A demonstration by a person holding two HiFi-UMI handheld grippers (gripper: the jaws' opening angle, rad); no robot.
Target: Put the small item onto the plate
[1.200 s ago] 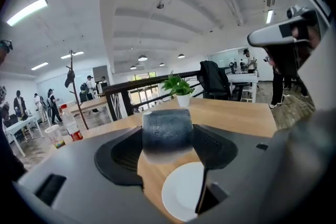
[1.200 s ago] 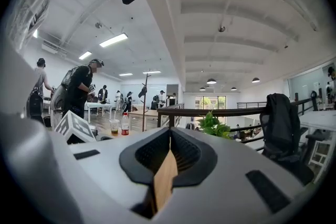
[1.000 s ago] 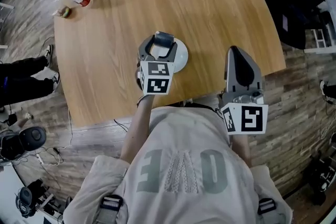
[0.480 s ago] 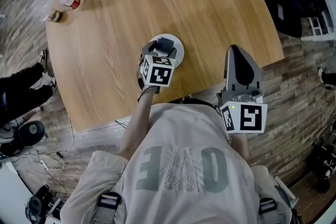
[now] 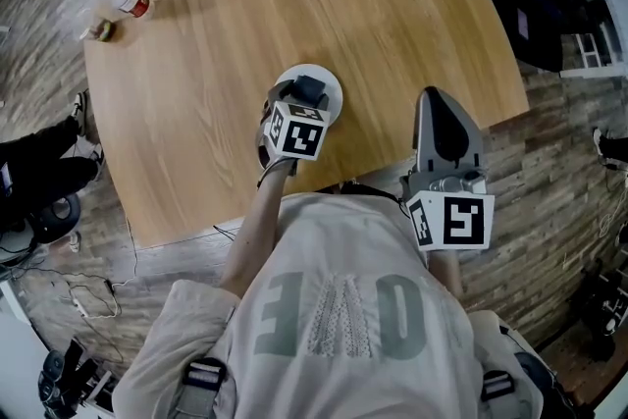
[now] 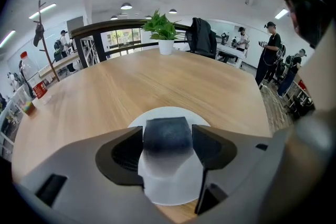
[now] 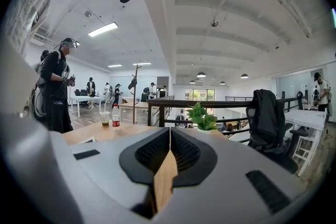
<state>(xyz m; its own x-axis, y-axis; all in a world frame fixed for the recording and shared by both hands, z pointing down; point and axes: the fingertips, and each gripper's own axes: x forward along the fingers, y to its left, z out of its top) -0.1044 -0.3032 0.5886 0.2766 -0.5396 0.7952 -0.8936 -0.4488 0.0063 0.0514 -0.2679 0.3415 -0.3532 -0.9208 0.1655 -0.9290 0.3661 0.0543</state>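
Wood table (image 5: 294,5); dark grey block (image 6: 167,131) in left claw (image 6: 167,140), over plate (image 6: 169,190)

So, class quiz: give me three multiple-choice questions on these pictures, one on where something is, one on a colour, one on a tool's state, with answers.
1. Where is the block?
A. on the floor
B. in the left tool, between its jaws, over the plate
C. on a chair

2. What colour is the plate?
A. white
B. red
C. green

3. How is the right tool?
A. wide open
B. shut on the block
C. shut, empty

Answers: 1 B, the left gripper view shows the block gripped on both sides with the plate beneath. 2 A, it is white in the head view and the left gripper view. 3 C, its jaws meet with nothing between them.
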